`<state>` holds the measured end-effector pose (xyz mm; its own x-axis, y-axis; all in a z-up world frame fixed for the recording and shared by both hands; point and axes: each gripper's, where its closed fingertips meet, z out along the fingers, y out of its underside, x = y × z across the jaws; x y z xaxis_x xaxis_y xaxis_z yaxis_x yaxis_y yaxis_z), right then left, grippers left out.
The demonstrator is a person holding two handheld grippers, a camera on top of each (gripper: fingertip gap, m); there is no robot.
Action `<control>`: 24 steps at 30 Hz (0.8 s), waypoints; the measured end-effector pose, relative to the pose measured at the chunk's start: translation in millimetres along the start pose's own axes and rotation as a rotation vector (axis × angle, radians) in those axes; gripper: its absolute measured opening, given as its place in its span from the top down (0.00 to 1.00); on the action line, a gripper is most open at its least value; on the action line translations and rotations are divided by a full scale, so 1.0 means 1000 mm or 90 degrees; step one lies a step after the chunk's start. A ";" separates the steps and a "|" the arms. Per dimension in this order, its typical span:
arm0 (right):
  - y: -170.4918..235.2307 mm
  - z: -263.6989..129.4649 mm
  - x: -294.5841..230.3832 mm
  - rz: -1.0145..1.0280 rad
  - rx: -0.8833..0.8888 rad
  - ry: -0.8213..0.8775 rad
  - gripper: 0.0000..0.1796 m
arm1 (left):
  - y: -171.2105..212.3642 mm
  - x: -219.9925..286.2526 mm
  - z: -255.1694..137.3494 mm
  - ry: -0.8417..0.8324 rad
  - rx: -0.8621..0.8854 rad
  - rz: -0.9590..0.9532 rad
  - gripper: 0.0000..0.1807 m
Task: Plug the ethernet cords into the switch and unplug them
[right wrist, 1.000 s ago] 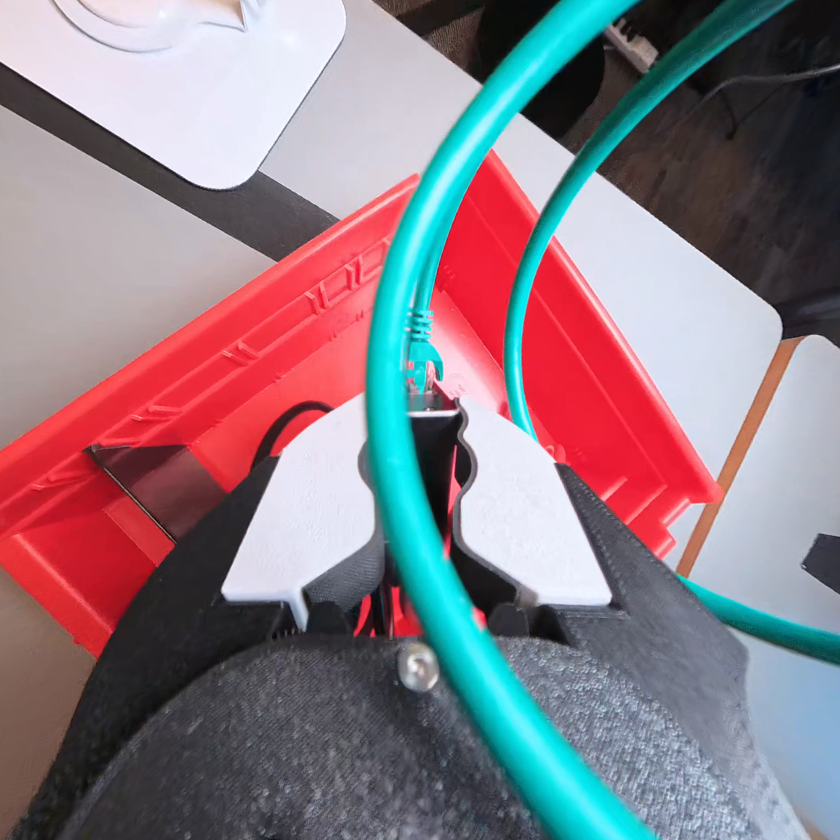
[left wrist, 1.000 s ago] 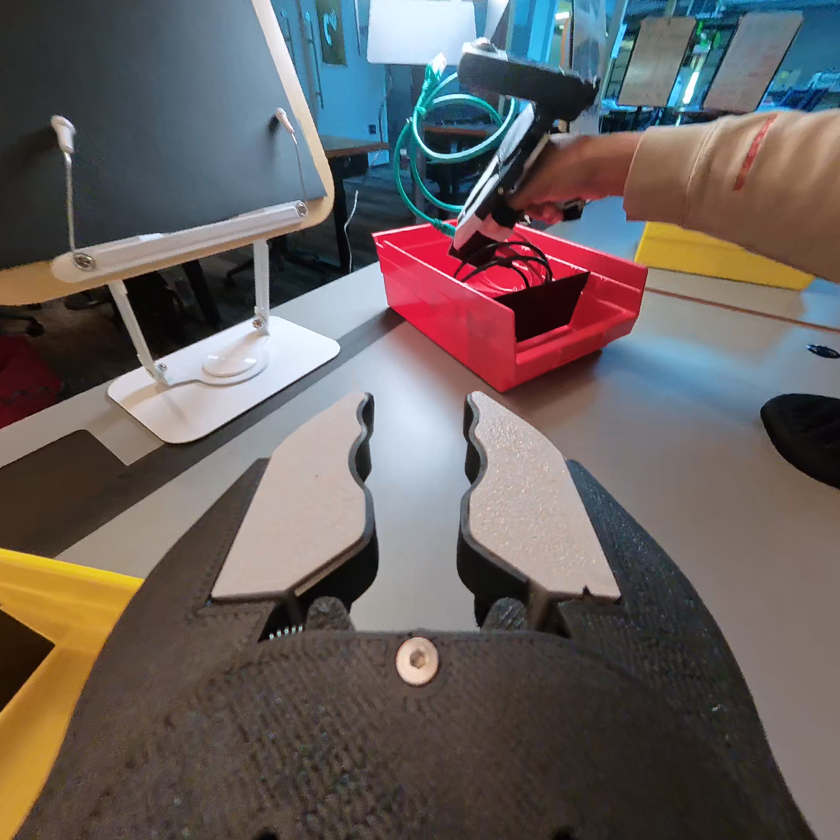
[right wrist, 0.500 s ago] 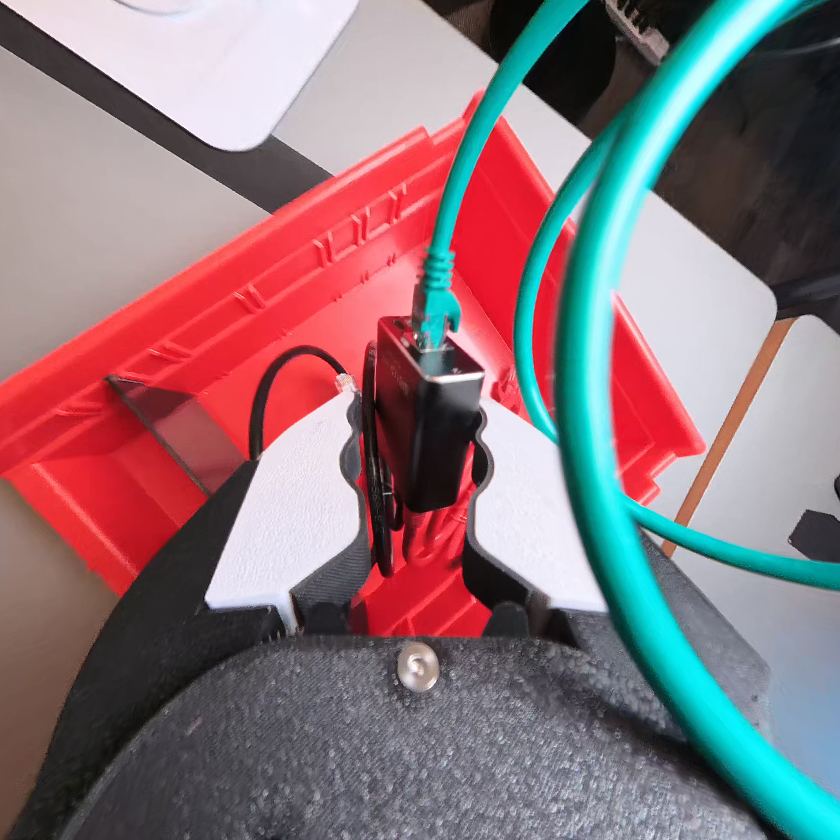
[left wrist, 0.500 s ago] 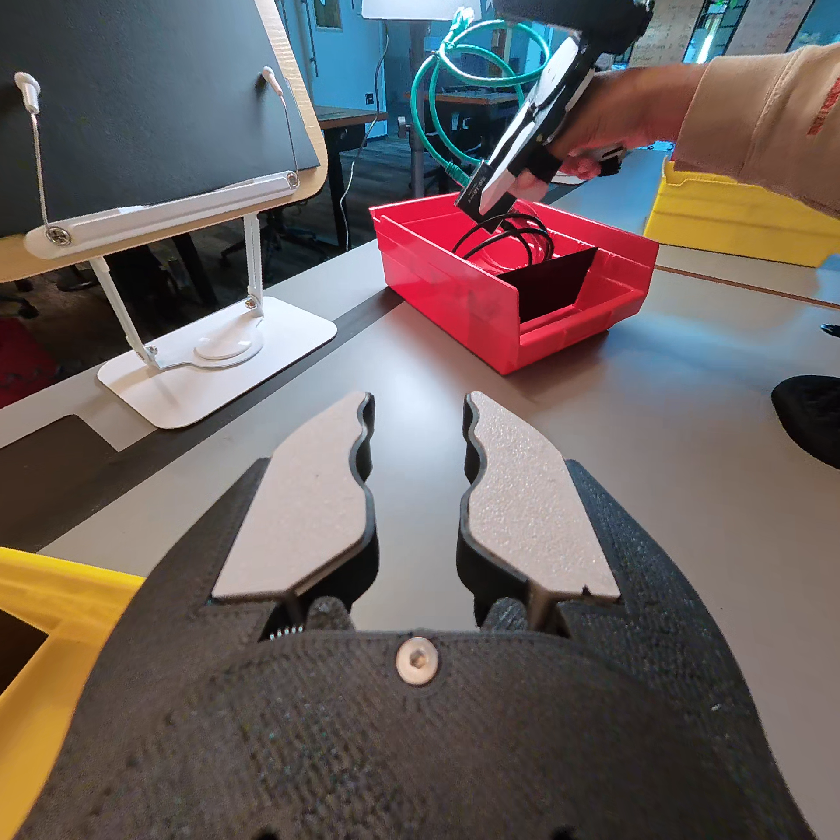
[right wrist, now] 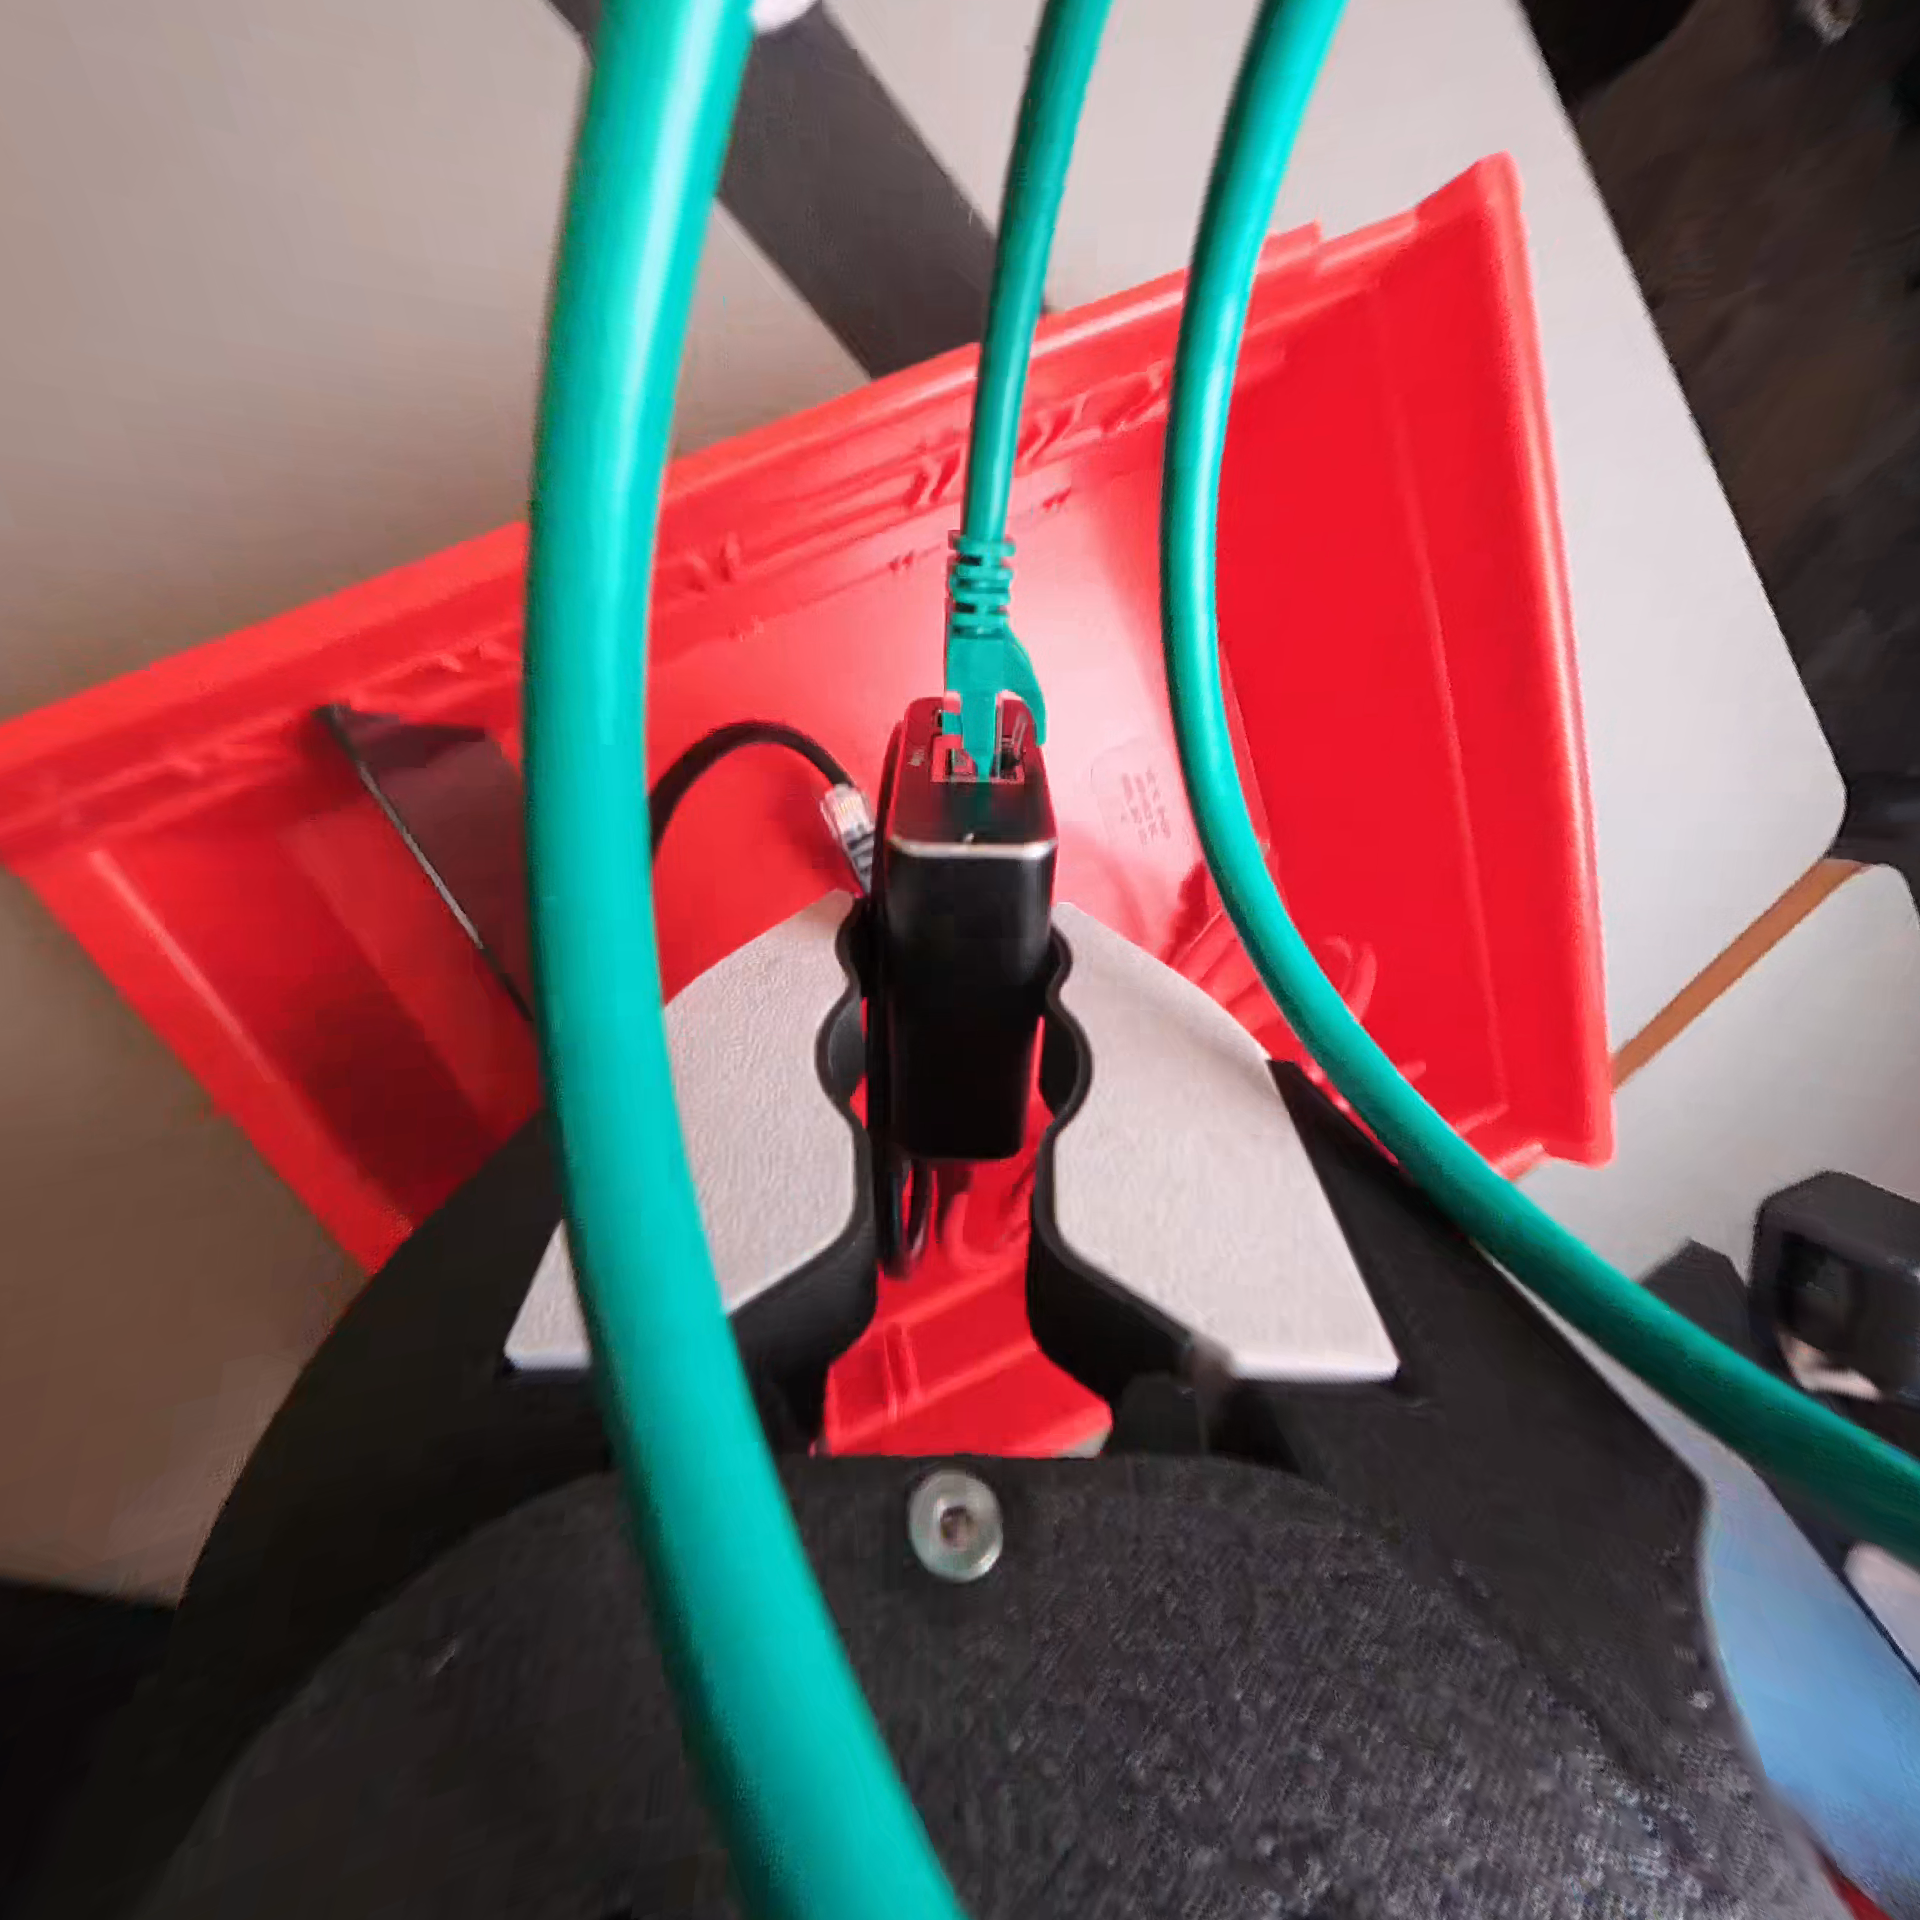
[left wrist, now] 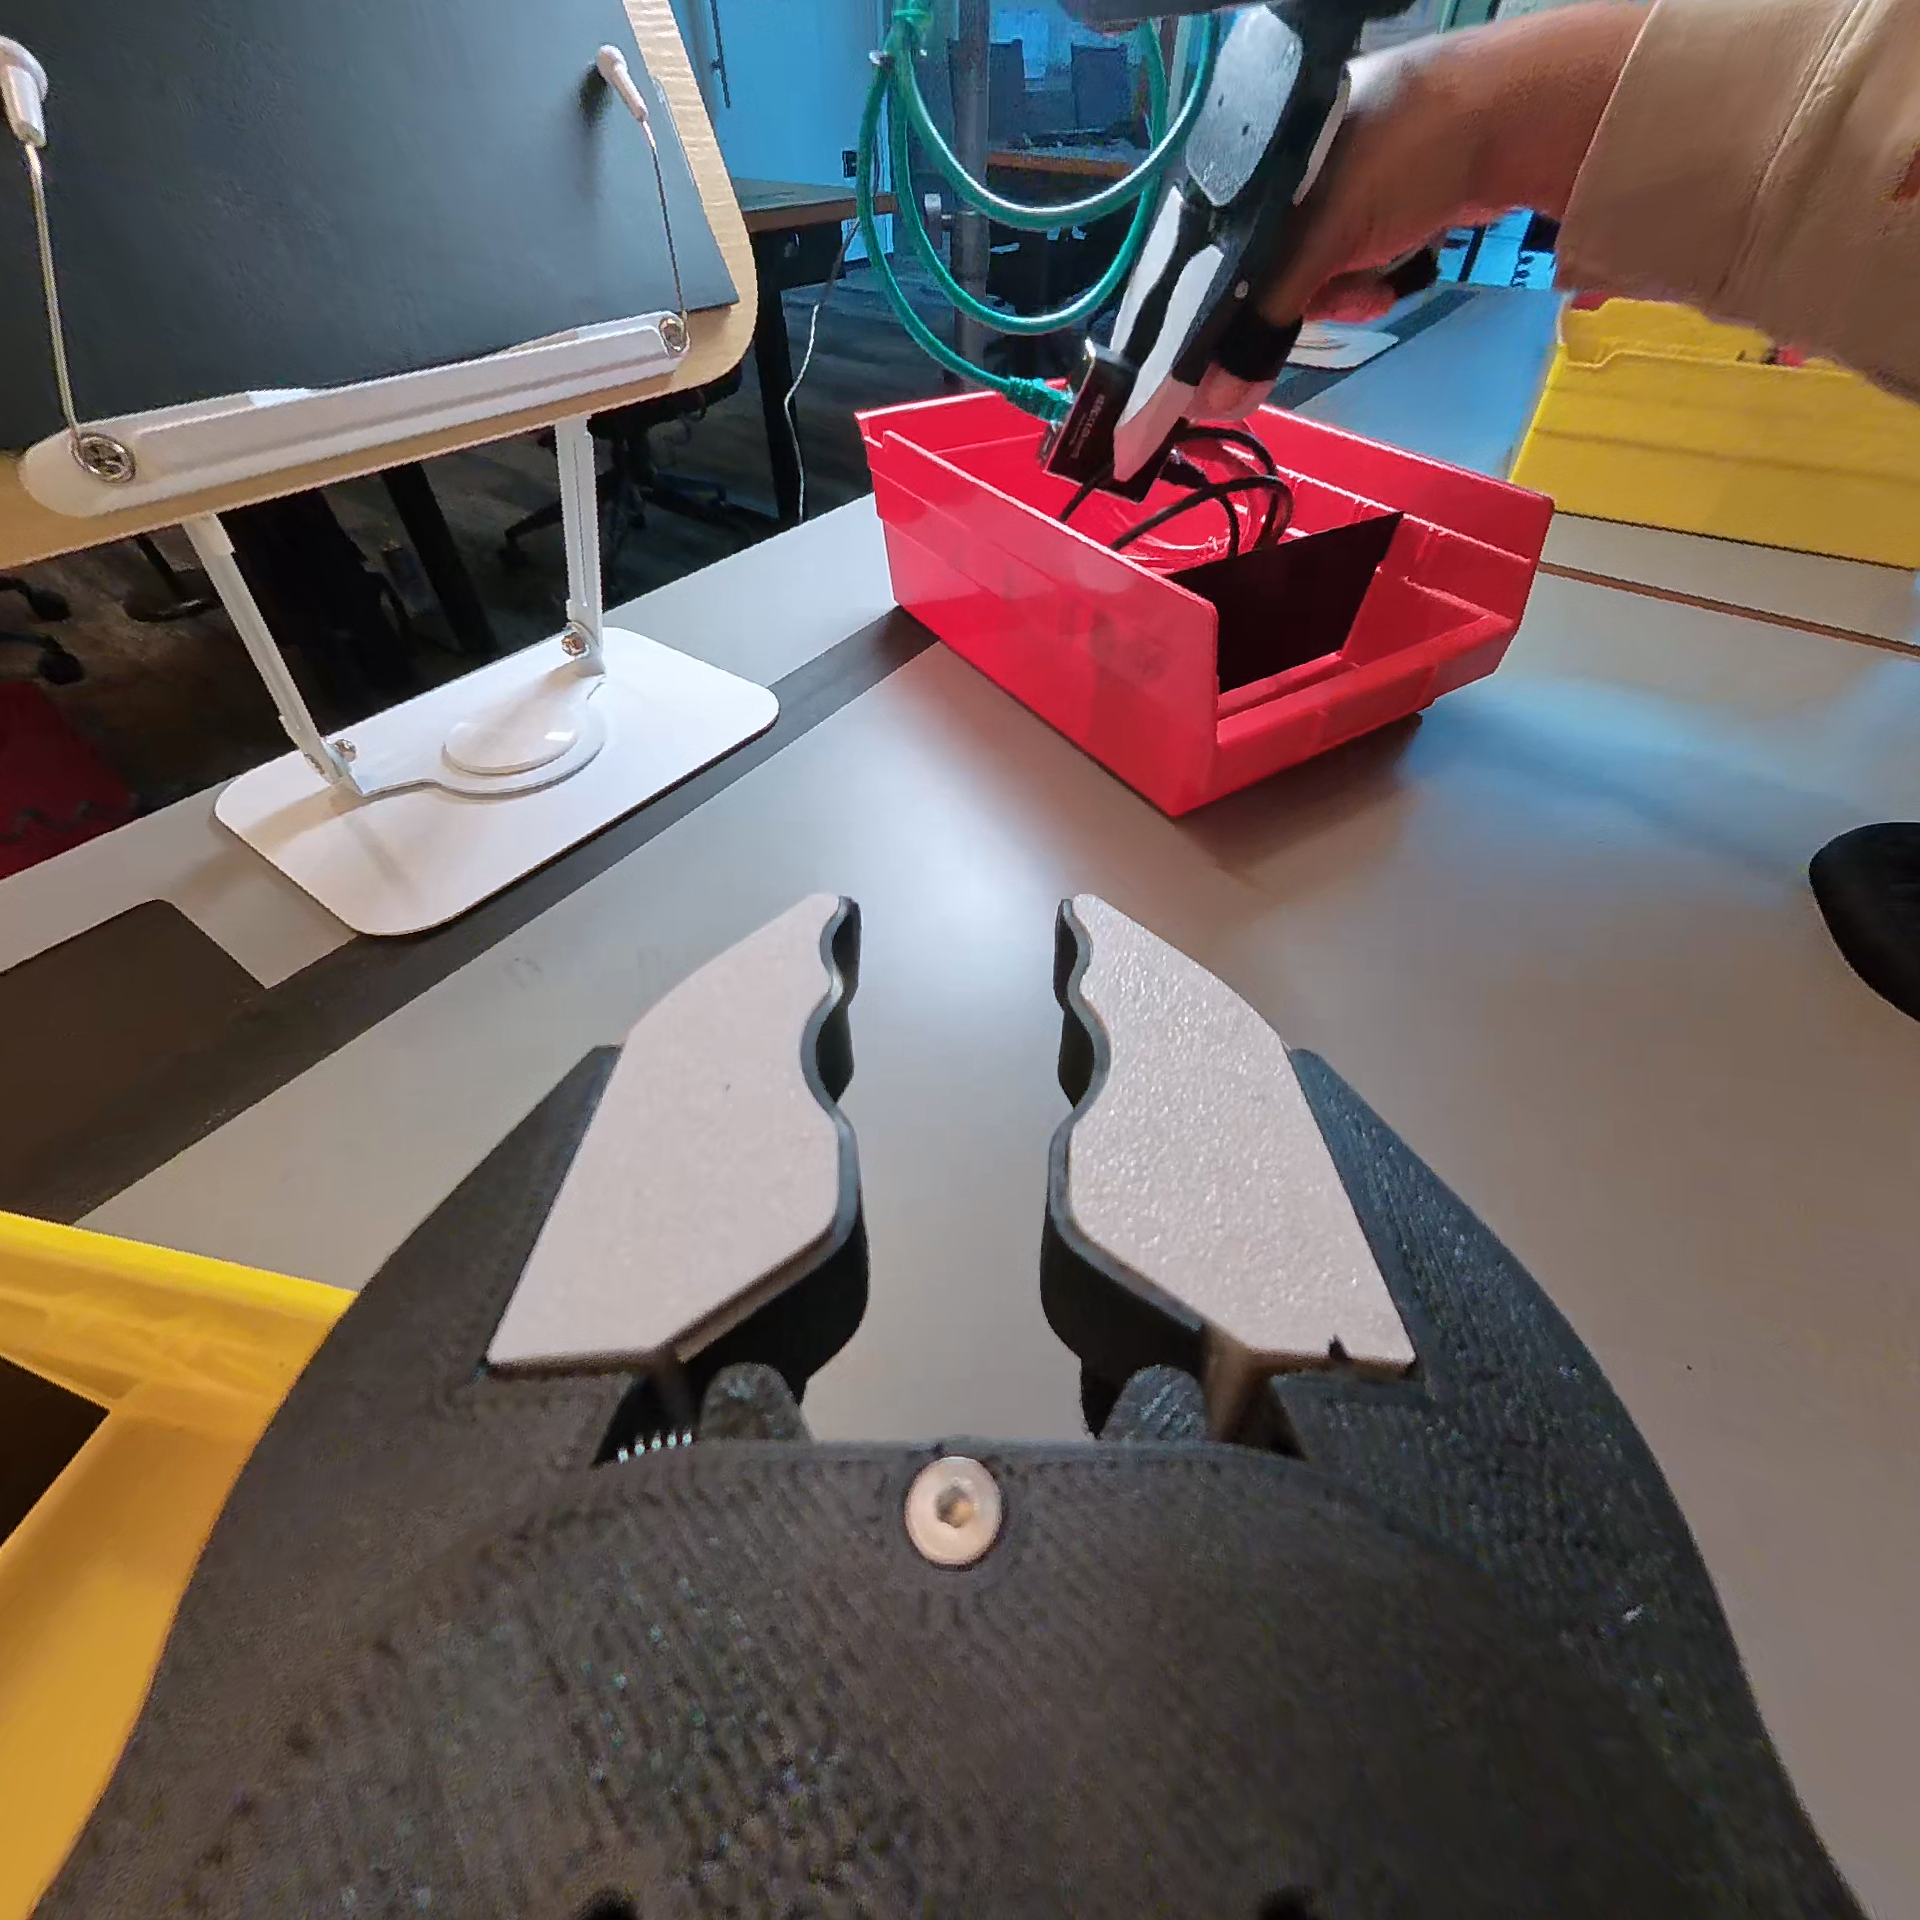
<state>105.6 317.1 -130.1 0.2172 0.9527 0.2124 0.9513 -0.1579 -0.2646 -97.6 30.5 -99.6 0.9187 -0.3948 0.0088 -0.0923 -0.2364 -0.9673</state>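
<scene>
My right gripper (right wrist: 961, 920) is shut on a small black switch (right wrist: 966, 935) and holds it above the red bin (right wrist: 1455, 623). A green ethernet cord (right wrist: 613, 831) is plugged into the switch's far end at its green plug (right wrist: 982, 644), and its loops hang around the gripper. A black cord (right wrist: 727, 753) with a clear plug lies in the bin. In the left wrist view the right gripper (left wrist: 1143, 416) holds the switch (left wrist: 1091, 426) over the bin (left wrist: 1039, 613), with the green cord (left wrist: 904, 260) looping up. My left gripper (left wrist: 956, 935) is open and empty, low over the grey table.
A white stand (left wrist: 499, 769) holding a dark board (left wrist: 312, 187) is at the left. Yellow bins sit at the near left (left wrist: 94, 1403) and far right (left wrist: 1714, 447). A black object (left wrist: 1870, 914) lies at the right edge. A person's hand and sleeve (left wrist: 1714, 156) hold the right gripper. My hands' fingertips stand some 35 cm from each other. The black object (left wrist: 1870, 914) is about equally far from each gripper, around 35 cm.
The right gripper has lifted the switch up out of the red bin, and the green cord's loops have swung around it. The left gripper has stayed open, with its view shifting slightly.
</scene>
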 end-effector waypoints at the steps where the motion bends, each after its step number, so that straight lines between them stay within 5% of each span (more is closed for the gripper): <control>1: 0.004 -0.004 0.001 -0.003 -0.039 0.007 0.84 | 0.000 0.000 0.000 0.000 -0.001 0.000 0.80; 4: 0.018 -0.015 0.007 -0.004 -0.145 0.035 0.84 | 0.002 0.000 0.000 0.000 -0.004 0.001 0.80; 10: 0.025 -0.016 0.016 0.034 -0.185 0.003 0.83 | 0.004 -0.001 0.001 0.005 -0.007 -0.006 0.80; 18: 0.019 0.021 0.053 0.148 -0.092 0.038 0.73 | 0.010 0.000 0.004 0.010 -0.022 -0.006 0.80; 24: 0.001 -0.005 0.066 0.133 0.026 0.094 0.71 | 0.016 -0.003 0.007 0.014 -0.031 -0.017 0.80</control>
<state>122.1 378.4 -111.6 0.4411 0.8516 0.2831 0.8731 -0.3343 -0.3548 -98.8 34.1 -117.1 0.9128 -0.4064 0.0404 -0.0868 -0.2897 -0.9532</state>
